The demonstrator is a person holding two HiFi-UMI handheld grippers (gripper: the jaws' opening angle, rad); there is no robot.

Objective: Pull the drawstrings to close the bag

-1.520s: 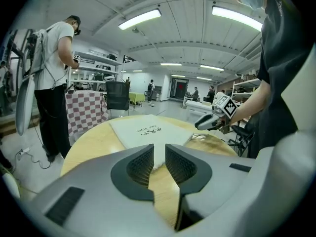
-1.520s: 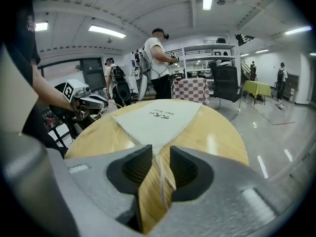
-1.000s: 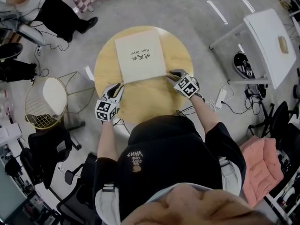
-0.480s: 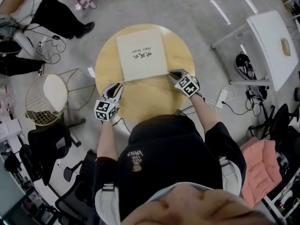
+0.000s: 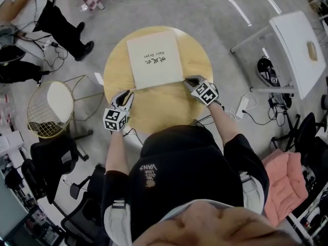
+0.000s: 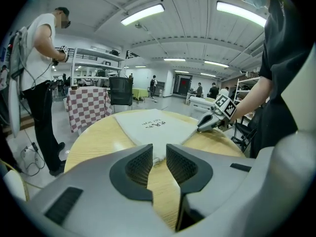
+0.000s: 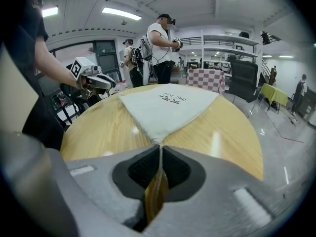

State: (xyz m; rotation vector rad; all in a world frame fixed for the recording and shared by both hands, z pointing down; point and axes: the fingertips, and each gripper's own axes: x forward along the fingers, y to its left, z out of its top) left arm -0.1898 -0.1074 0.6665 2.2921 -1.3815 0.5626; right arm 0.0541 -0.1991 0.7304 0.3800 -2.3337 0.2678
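I see the white square cloth bag lying flat on the far half of the round pale wooden table, printed side up. My right gripper sits at the bag's near right corner. Its jaws have just been closing and now pinch the tip of that corner. My left gripper is at the near left corner, jaws parted, with the cloth's edge between them but not squeezed.

The bag lies flat on the table, toward its far edge.
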